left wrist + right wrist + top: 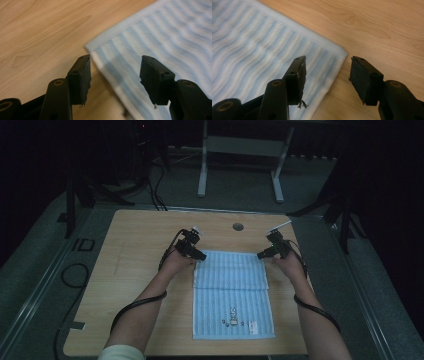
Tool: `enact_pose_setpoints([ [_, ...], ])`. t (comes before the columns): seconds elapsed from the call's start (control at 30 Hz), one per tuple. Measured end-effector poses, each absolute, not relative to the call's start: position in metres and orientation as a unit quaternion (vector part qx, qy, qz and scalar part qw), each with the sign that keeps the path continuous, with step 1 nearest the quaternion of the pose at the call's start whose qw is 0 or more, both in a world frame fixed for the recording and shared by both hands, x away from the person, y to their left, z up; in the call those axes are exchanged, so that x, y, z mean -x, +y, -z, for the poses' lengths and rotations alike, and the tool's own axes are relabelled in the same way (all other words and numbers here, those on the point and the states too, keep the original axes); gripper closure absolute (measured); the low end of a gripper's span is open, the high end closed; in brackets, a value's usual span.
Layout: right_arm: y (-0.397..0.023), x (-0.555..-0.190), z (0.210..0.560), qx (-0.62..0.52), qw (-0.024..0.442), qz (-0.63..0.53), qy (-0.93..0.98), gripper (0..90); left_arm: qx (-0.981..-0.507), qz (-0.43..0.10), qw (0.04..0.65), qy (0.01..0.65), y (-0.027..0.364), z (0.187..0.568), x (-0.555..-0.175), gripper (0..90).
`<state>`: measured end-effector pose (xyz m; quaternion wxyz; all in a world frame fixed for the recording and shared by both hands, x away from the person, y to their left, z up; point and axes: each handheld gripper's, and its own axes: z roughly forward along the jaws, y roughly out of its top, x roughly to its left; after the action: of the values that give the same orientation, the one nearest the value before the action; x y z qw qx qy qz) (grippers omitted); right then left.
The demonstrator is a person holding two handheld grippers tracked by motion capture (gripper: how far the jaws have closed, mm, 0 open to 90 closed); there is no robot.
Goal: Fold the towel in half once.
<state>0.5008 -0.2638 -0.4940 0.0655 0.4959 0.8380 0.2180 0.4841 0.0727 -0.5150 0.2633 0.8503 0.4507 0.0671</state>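
A light blue striped towel lies flat on the wooden table, partly folded, with a small embroidered figure near its front edge. My left gripper hovers at the towel's far left corner, jaws apart with nothing between the pads. My right gripper hovers at the far right corner, jaws also apart and empty. In the left gripper view the towel lies under and beyond the right jaw. In the right gripper view the towel lies under the left jaw. The gripper views show the pads clear of the cloth.
A round cable hole sits in the table just beyond the towel. Cables trail from both grippers along the forearms. A white desk frame stands on the floor beyond the table.
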Motion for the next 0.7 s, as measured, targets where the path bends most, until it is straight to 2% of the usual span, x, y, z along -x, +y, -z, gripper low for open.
enact_pose_setpoints([
  [0.33, -0.272, -0.518, 0.513, -0.527, 0.074, -0.211, 0.820, 55.0, -0.856, -0.076, 0.244, 0.450, 0.073, 0.529, -0.501, 42.8],
  [0.57, -0.255, -0.516, 0.524, -0.491, 0.090, -0.182, 0.847, 61.7, -0.866, -0.093, 0.231, 0.434, 0.065, 0.533, -0.504, 45.6],
  [0.67, -0.250, -0.515, 0.523, -0.486, 0.098, -0.174, 0.851, 75.5, -0.862, -0.101, 0.232, 0.438, 0.065, 0.533, -0.504, 52.1],
  [0.7, -0.248, -0.514, 0.523, -0.483, 0.098, -0.174, 0.852, 80.9, -0.862, -0.100, 0.237, 0.437, 0.064, 0.533, -0.503, 57.4],
])
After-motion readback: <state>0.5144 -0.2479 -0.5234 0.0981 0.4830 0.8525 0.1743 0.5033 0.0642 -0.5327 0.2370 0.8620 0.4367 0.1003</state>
